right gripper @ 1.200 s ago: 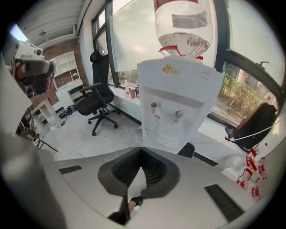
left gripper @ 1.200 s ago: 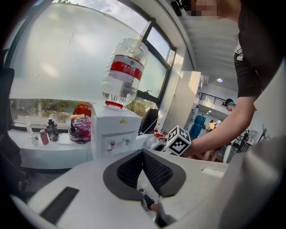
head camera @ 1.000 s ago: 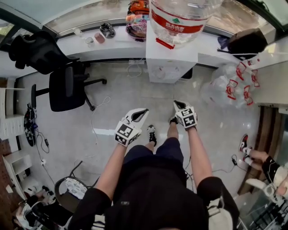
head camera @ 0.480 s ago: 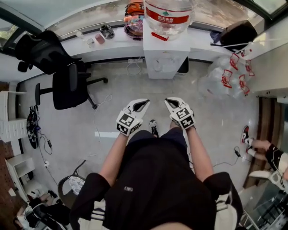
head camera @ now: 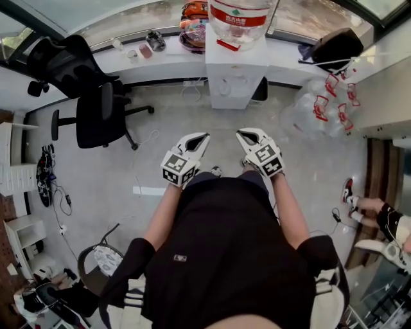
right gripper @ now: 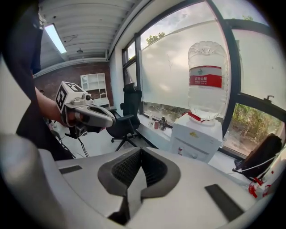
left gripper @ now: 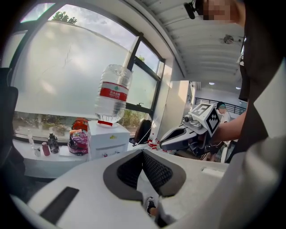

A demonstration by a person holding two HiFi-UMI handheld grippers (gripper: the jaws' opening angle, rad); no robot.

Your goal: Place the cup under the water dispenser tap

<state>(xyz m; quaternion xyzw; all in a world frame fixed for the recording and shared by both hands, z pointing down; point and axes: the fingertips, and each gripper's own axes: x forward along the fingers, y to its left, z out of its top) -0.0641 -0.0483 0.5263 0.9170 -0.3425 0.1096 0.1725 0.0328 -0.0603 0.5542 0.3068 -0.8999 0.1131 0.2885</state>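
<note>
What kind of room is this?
Probably an office or workroom. A white water dispenser with a big upturned bottle stands by the windows, a black office chair sits nearby, and a long white counter runs under the glass.

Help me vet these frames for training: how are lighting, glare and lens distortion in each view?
Head view: even daylight, sharp, counter bowed by the wide lens. Left gripper view: fisheye with black corners, window washed out behind the water dispenser. Right gripper view: fisheye, window frame curved, ceiling light glaring.
</note>
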